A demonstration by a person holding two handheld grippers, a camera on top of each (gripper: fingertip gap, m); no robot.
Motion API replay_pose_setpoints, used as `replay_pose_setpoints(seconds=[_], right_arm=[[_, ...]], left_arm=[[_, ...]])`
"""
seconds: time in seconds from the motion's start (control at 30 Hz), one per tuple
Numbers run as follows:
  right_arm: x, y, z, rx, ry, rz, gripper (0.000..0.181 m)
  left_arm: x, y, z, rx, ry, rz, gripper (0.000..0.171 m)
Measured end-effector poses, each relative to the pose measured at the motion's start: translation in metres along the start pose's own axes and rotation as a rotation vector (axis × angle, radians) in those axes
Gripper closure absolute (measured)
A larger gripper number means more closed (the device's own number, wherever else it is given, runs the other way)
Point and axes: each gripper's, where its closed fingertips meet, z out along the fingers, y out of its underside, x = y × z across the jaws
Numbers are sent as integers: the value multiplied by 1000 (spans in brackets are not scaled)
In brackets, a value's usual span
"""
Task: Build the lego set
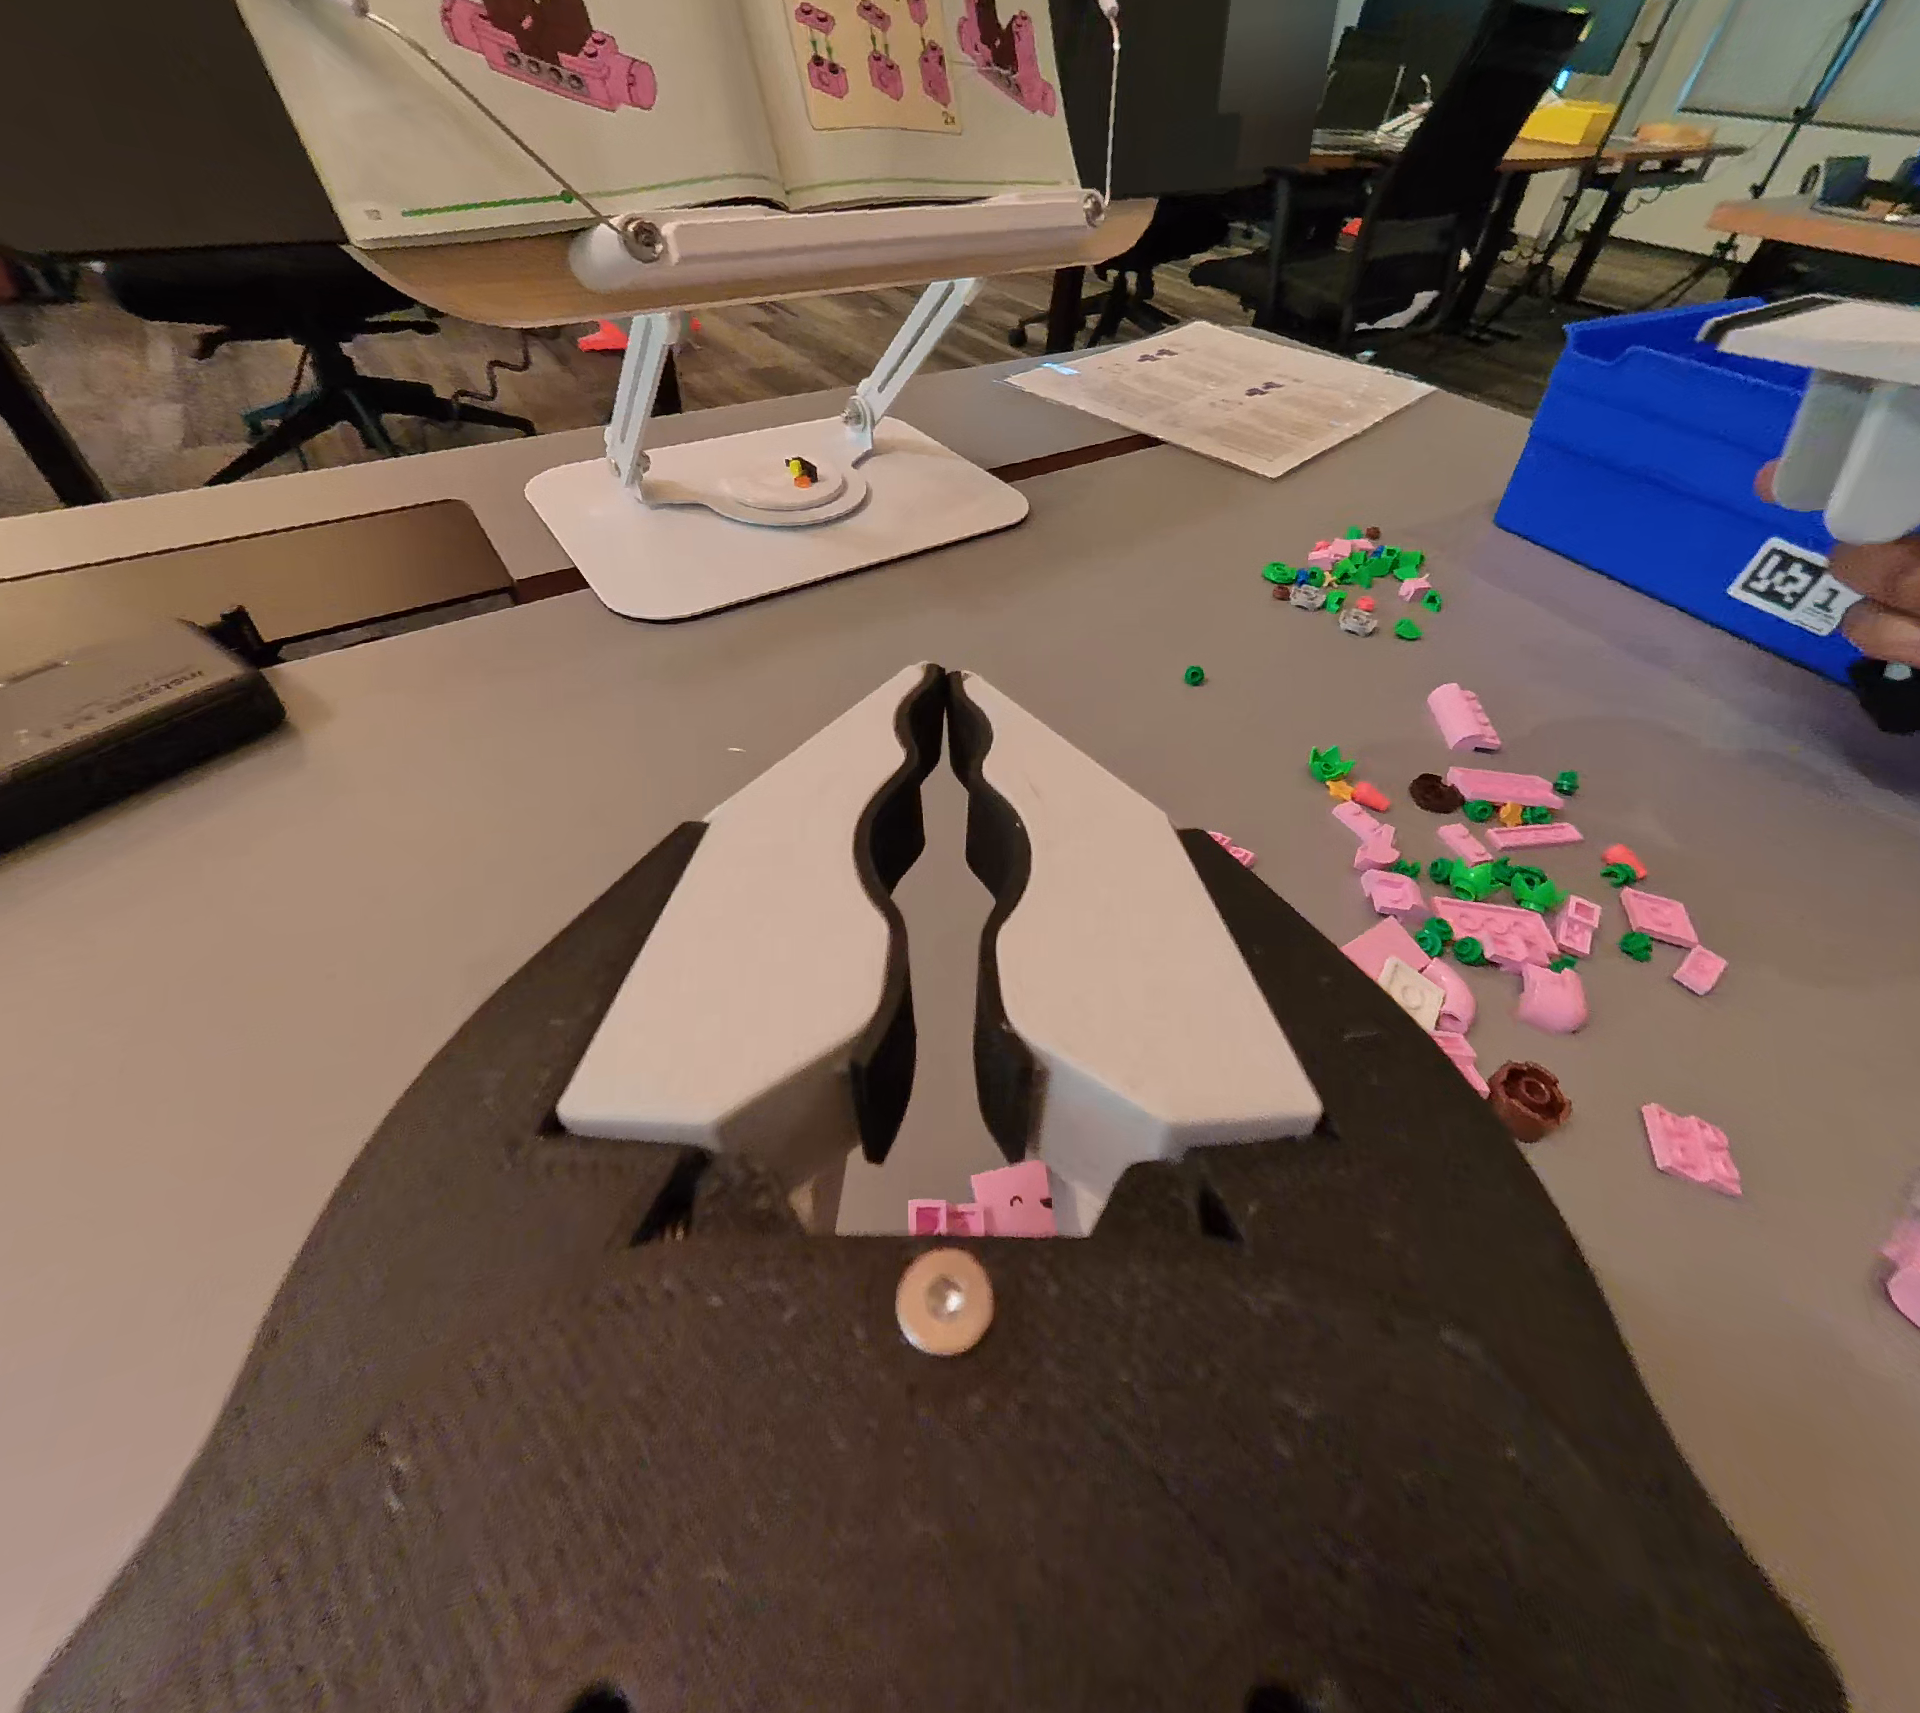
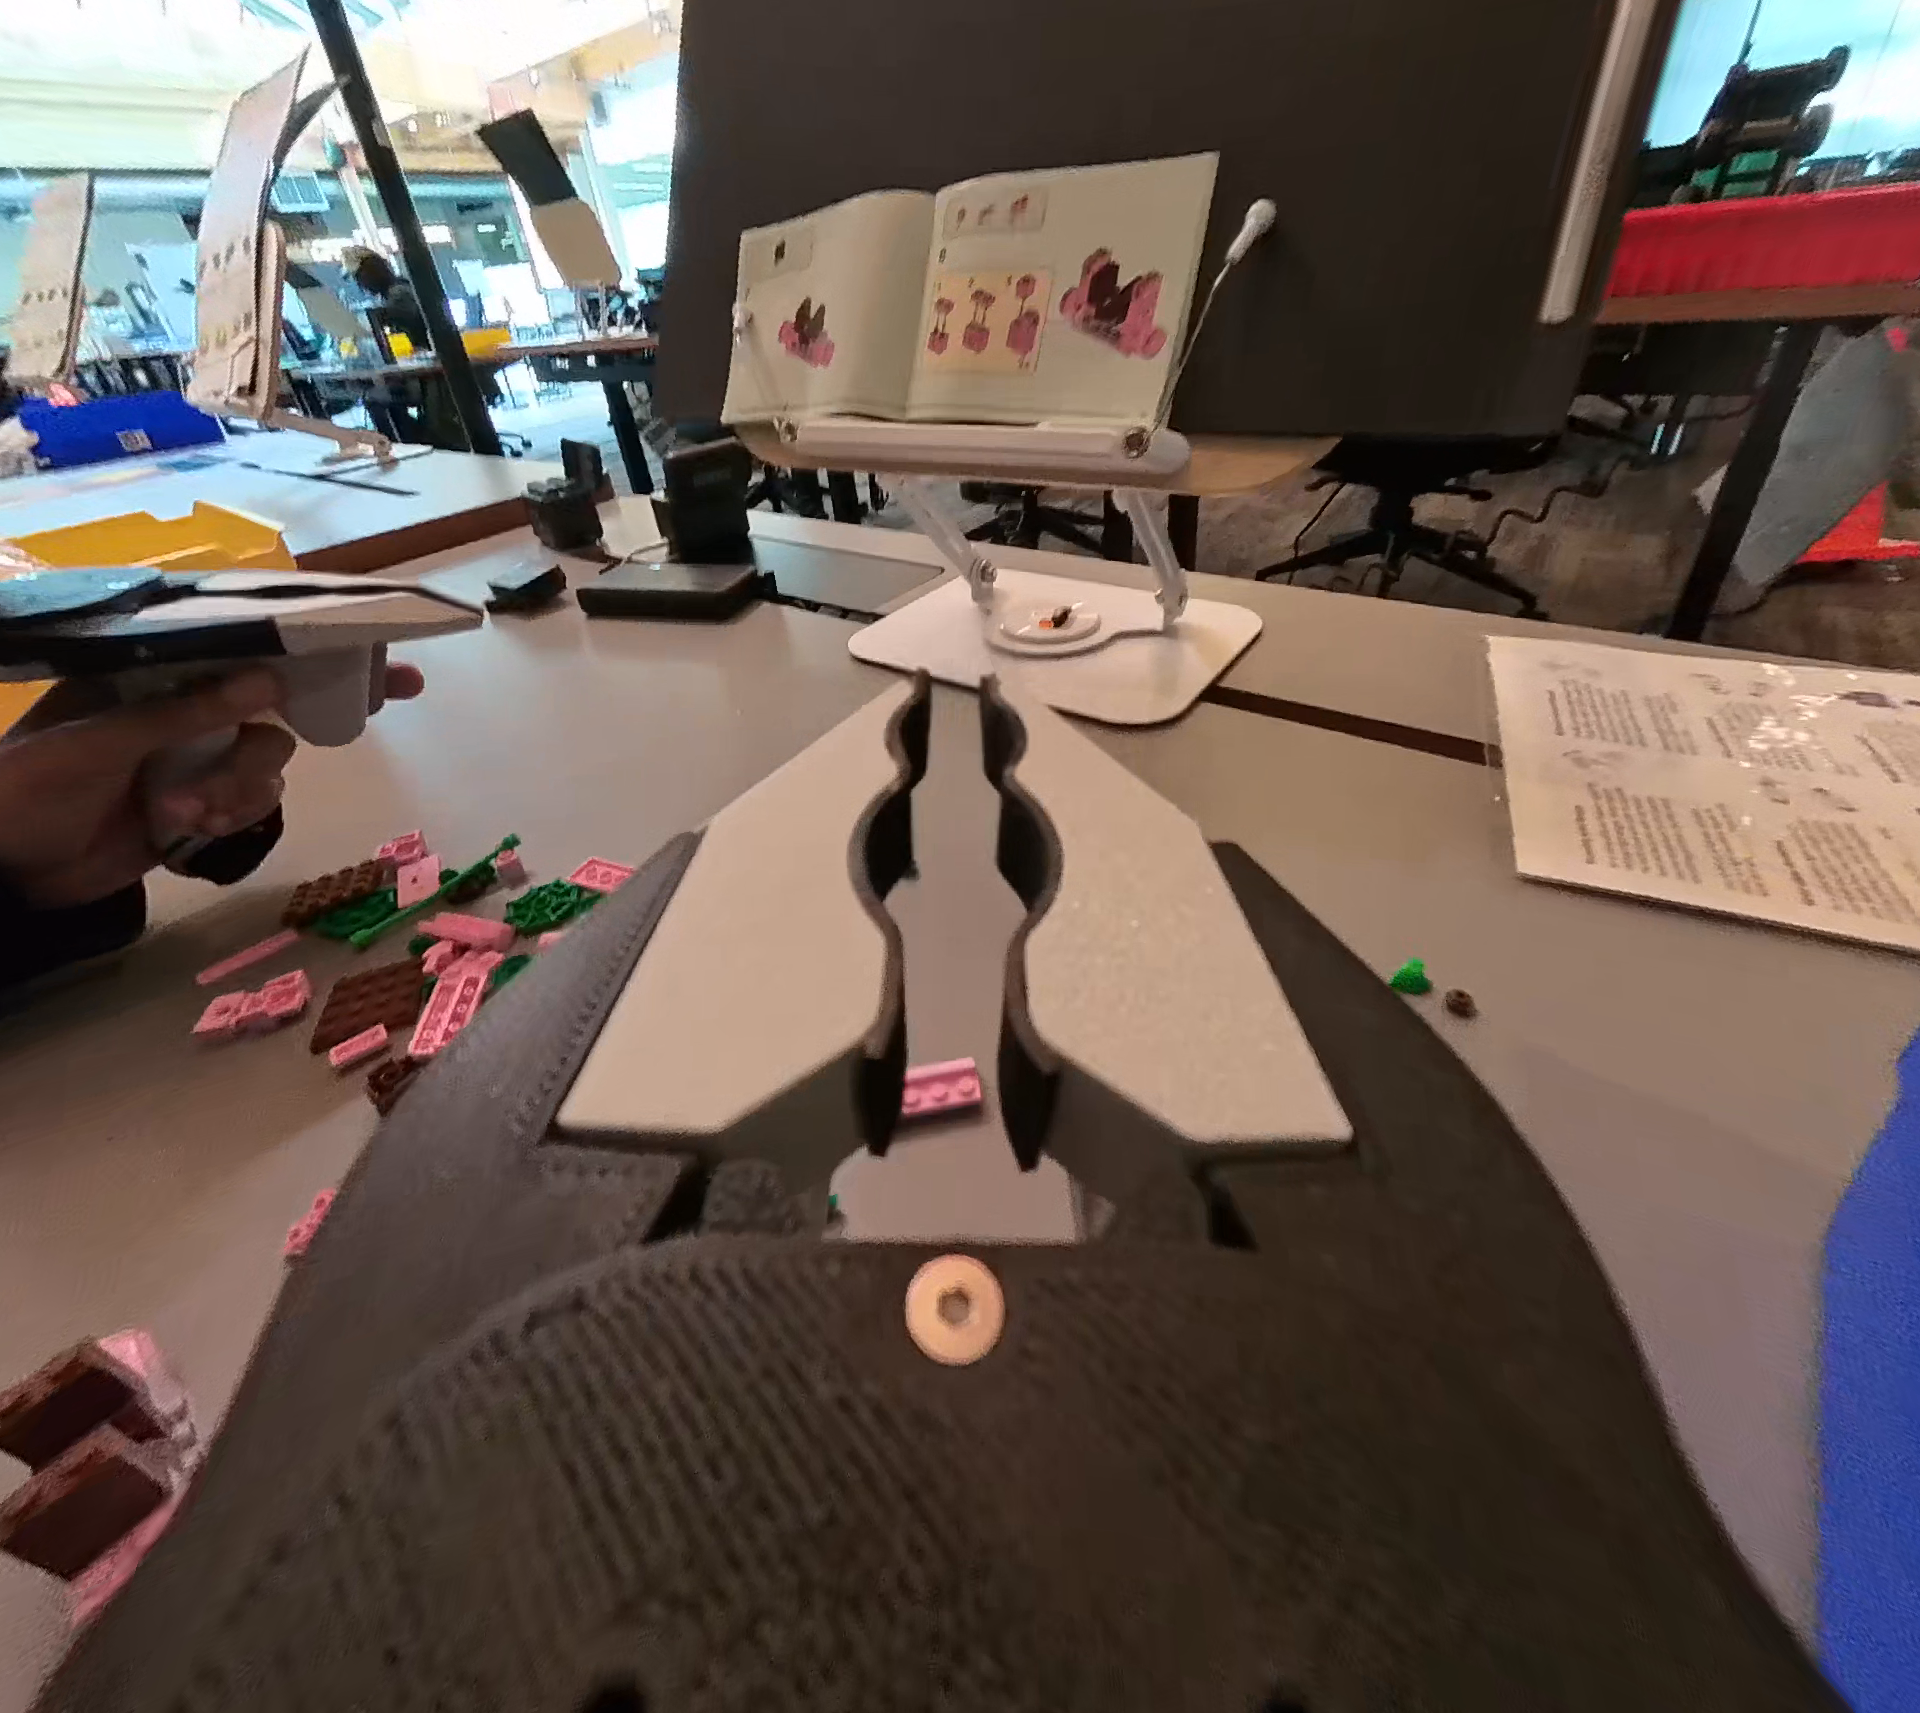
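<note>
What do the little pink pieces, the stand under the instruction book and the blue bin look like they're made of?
Pink pieces: moulded hard plastic by the look, smooth with a slight sheen and raised studs.
Stand: likely white-painted metal, given its thin flat base plate, slim hinged arms and visible screws; plastic can't be ruled out.
Blue bin: probably rigid moulded plastic, uniform glossy colour with stepped walls.

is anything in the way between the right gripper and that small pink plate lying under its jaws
Nothing visible blocks it. The small pink plate lies alone on bare grey table, seen through the gap of the right gripper, whose jaws stand slightly apart. The nearest loose bricks sit off to its left, clear of the path down.
</note>
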Motion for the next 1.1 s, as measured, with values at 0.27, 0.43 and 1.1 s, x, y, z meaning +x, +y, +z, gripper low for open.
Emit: replay_pose_setpoints(seconds=[0.27, 0.43, 1.1], right_arm=[[-6, 16, 6, -53, -18, -17, 166], [-8, 29, 11, -94, -34, -14, 166], [-22, 58, 17, -232, -69, -67, 151]], left_arm=[[3, 4, 1, -12, 39, -11, 171], [3, 7, 3, -24, 39, -9, 171], [13, 34, 12, -170, 77, 2, 171]])
